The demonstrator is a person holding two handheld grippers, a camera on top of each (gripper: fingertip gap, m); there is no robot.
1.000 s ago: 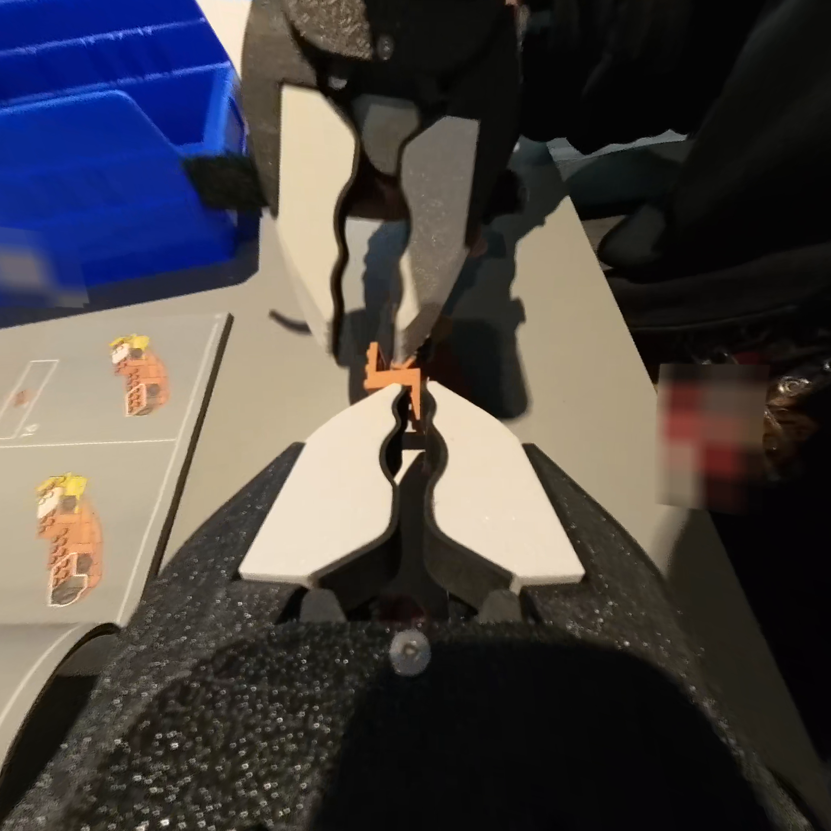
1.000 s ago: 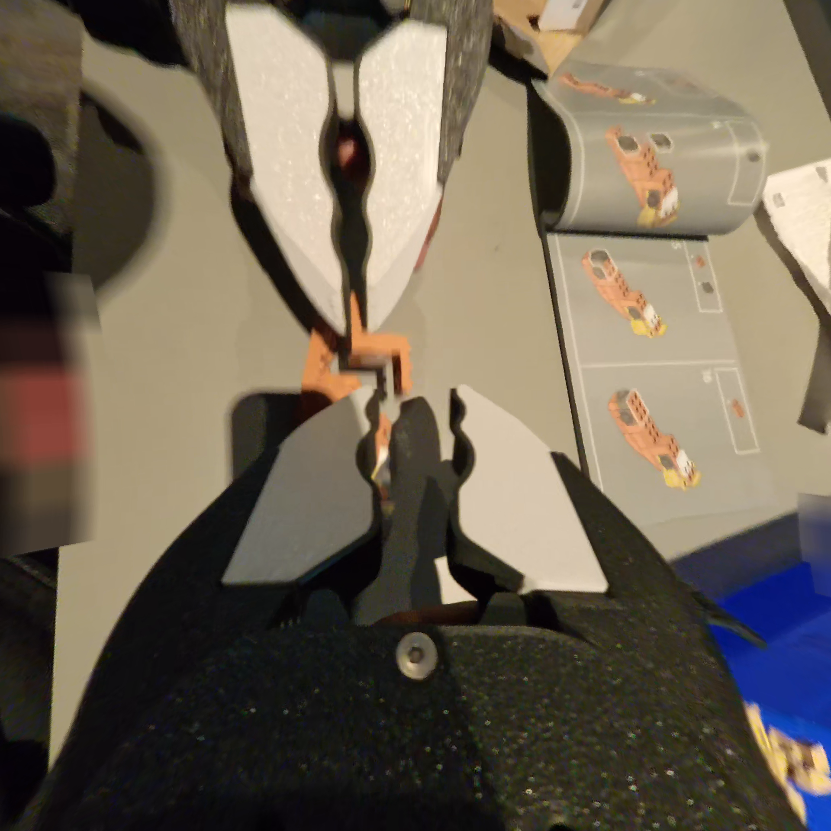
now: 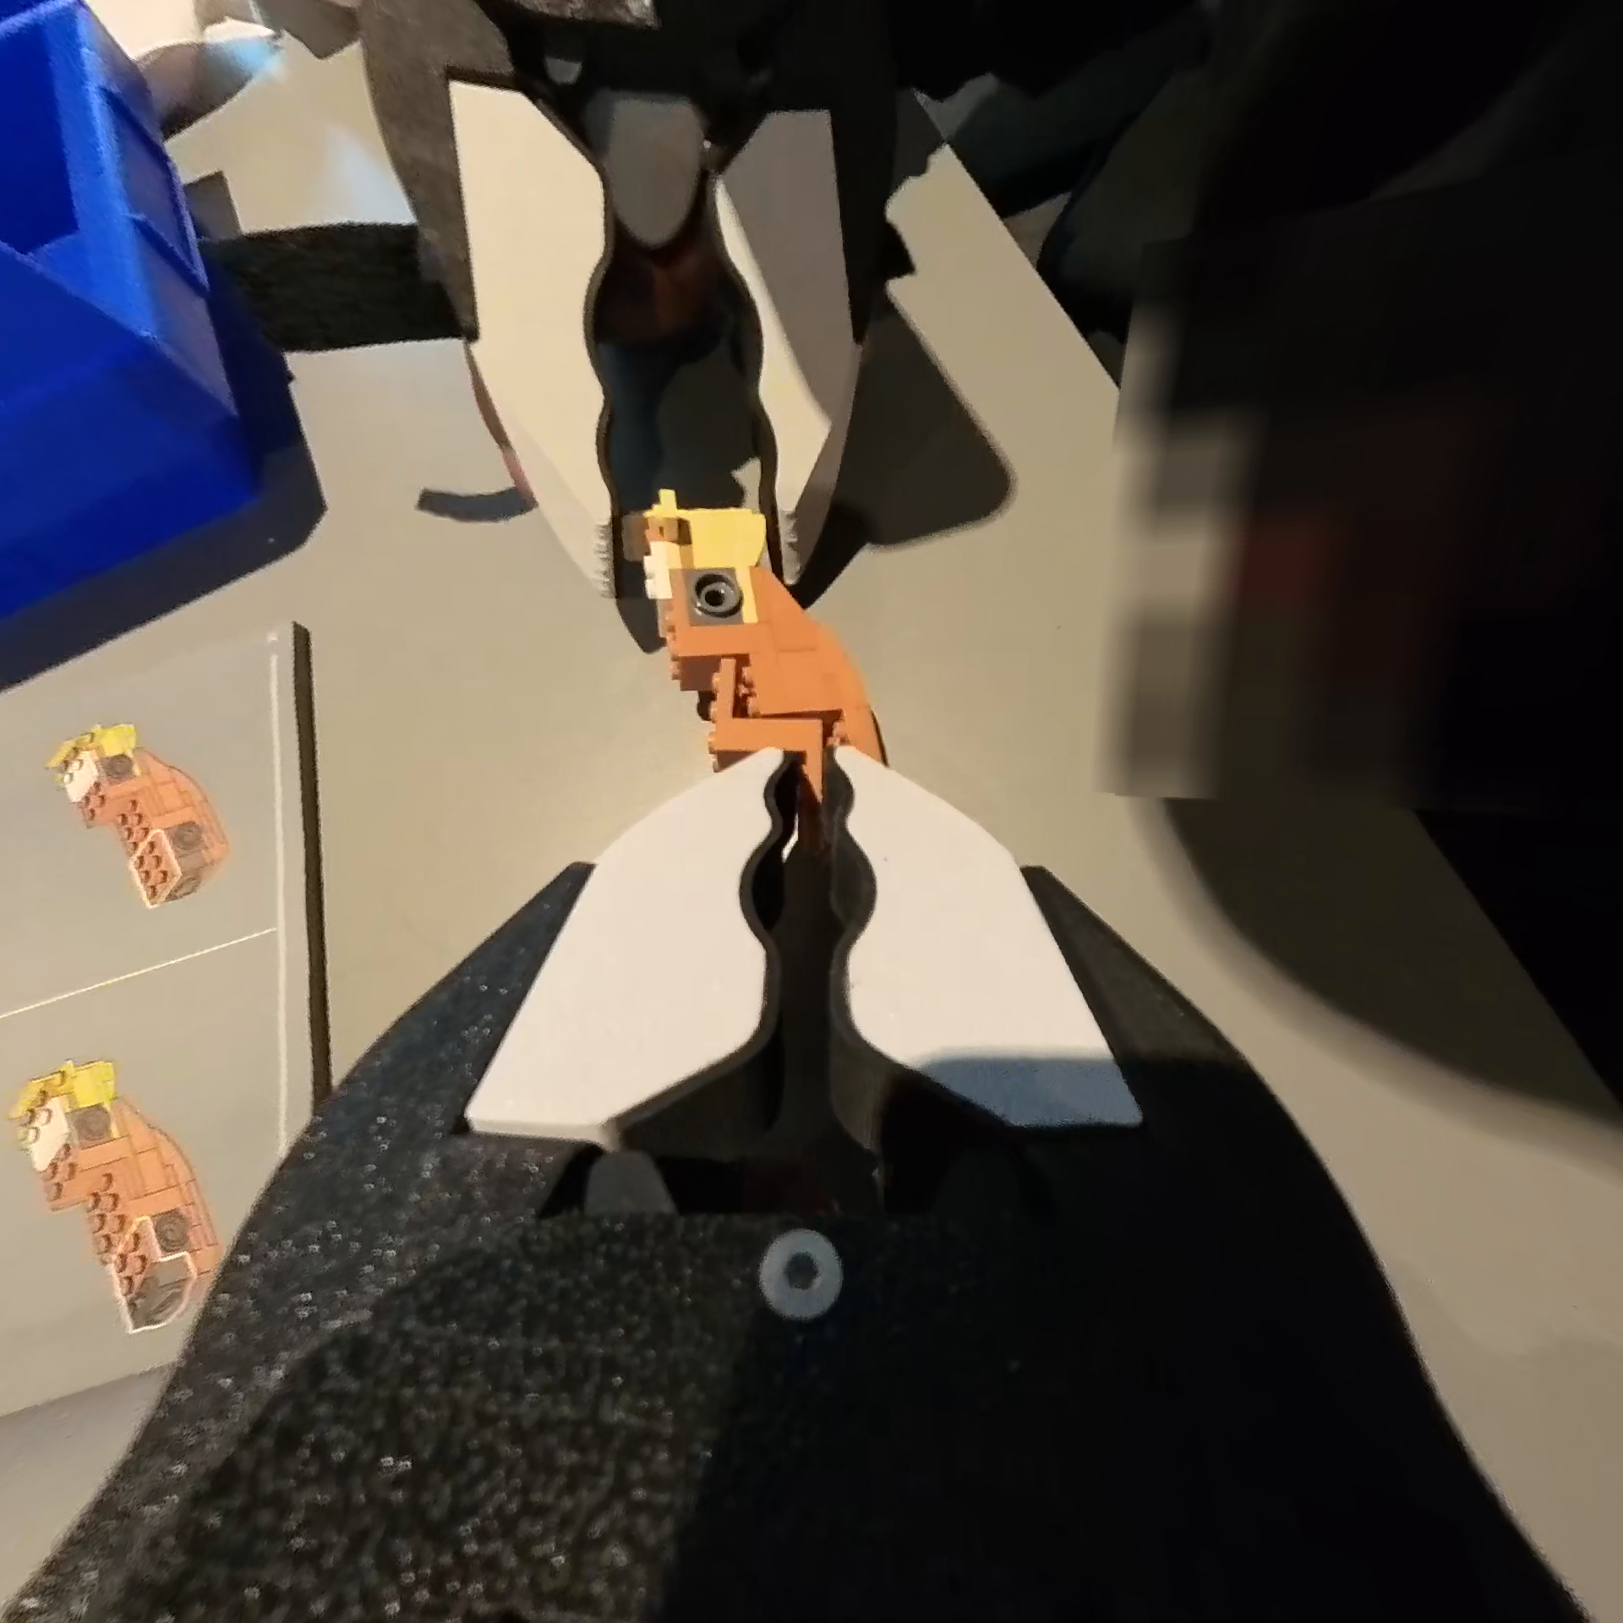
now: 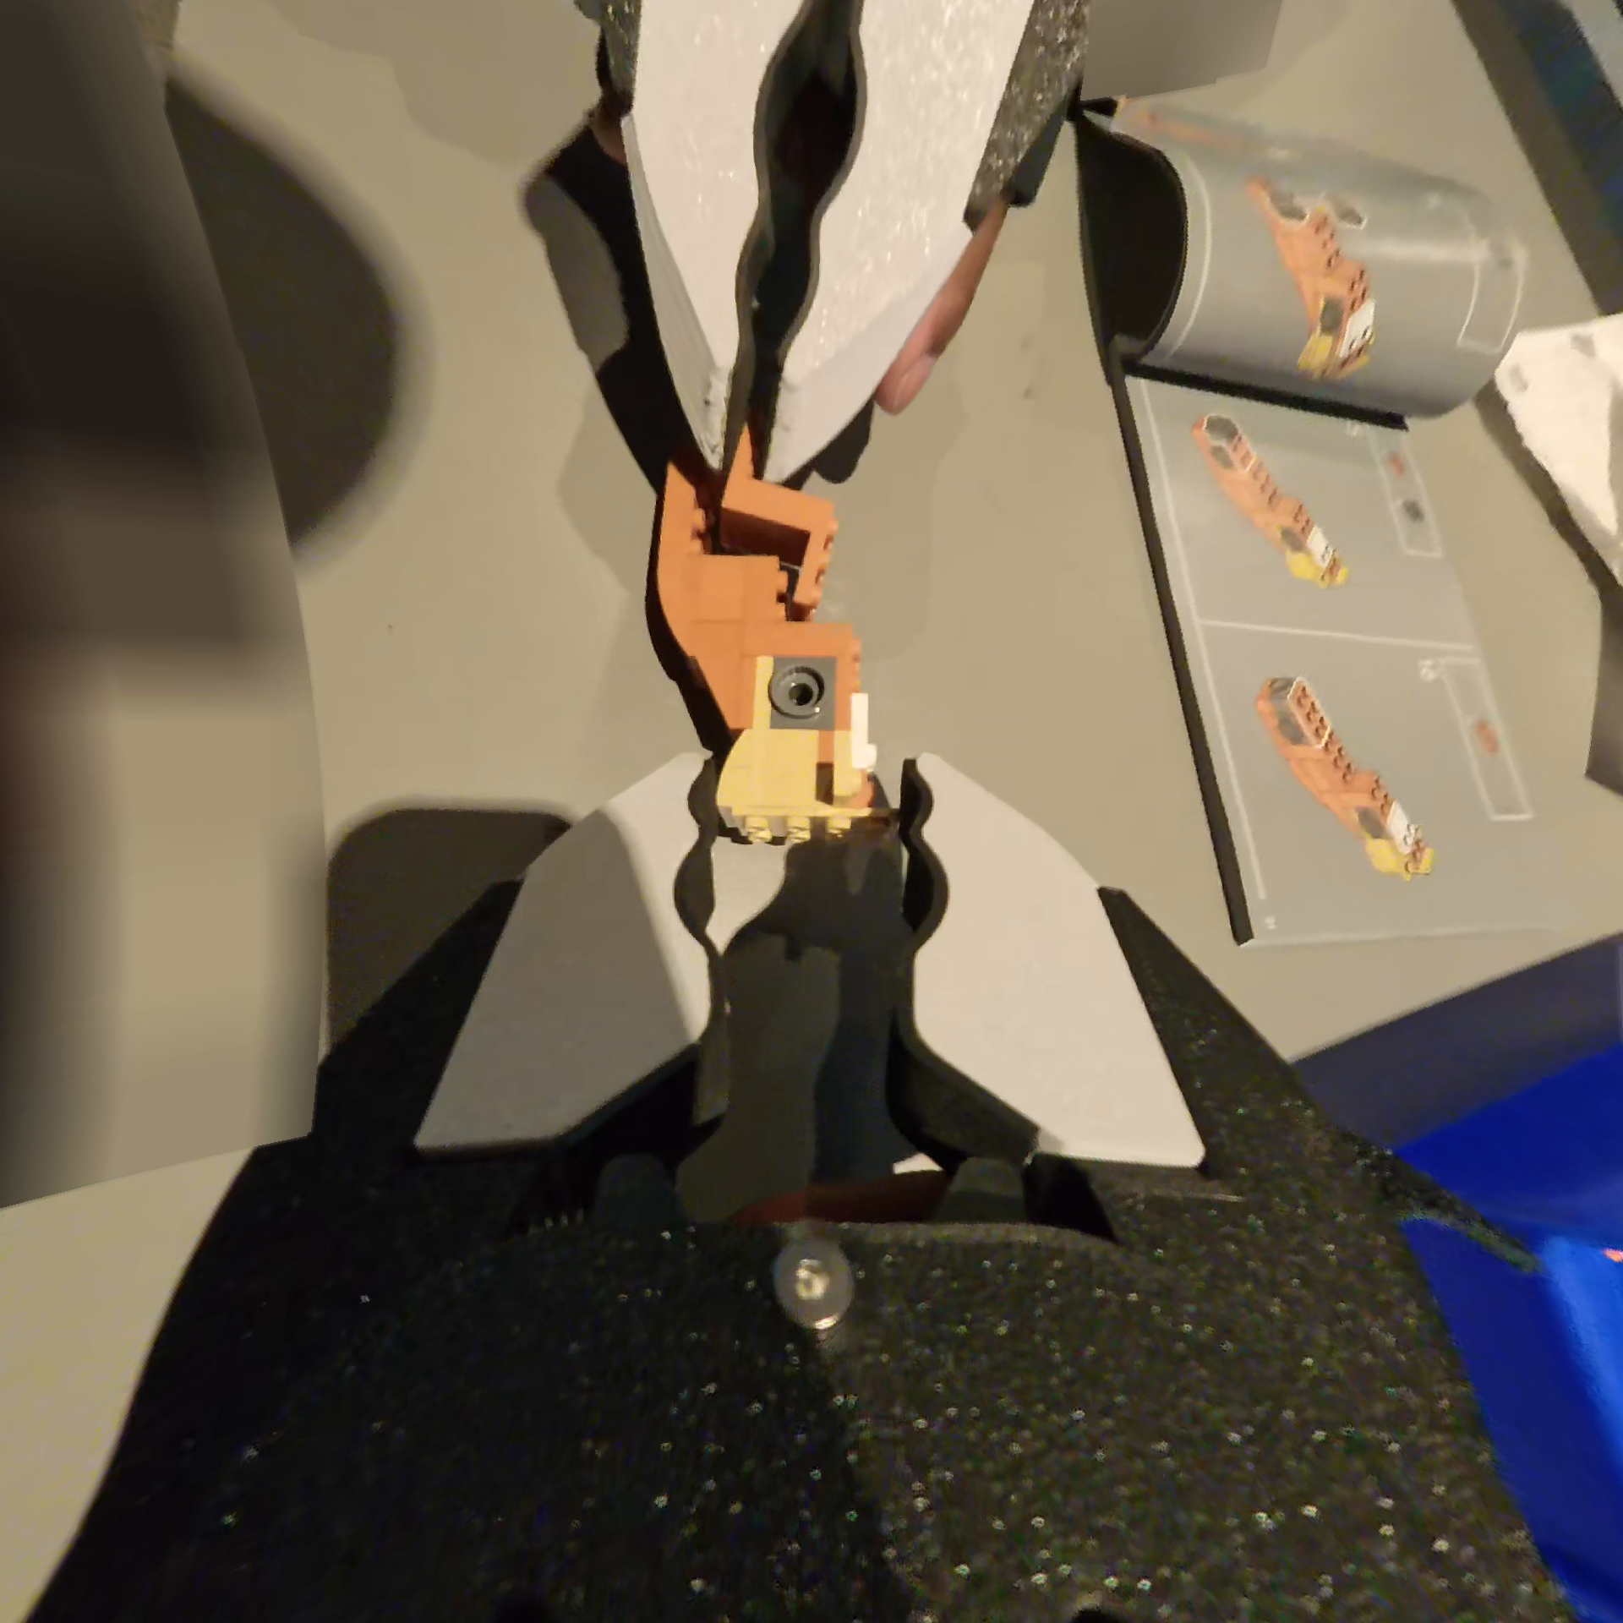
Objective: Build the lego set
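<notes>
The orange brick model (image 3: pixel 773 676) hangs in the air above the grey table (image 3: pixel 492 703), held between the two grippers that face each other. The left gripper (image 3: pixel 812 773) is closed narrow on the thin orange end of the model; its pale fingers (image 3: pixel 667 948) nearly meet around that tab. The right gripper (image 4: pixel 804 812) stands wider, its jaws set on either side of the yellow end, gripping that block by its flanks. A dark grey square piece with a round socket (image 4: pixel 799 694) faces up on the side of the model, just beside a small white piece (image 4: pixel 865 729).

To the left in the left wrist view lies the open instruction booklet (image 3: pixel 132 922), with a blue parts bin (image 3: pixel 97 351) beyond it at the far left.

The step in hand seems to be a check or a press: both ends are pinched as if to seat the bricks or to turn the model for the next piece. The next move probably calls for one gripper to let go while the other keeps the model steady, then to fetch a part from the bin. The thin orange tab looks like the weaker hold.
</notes>
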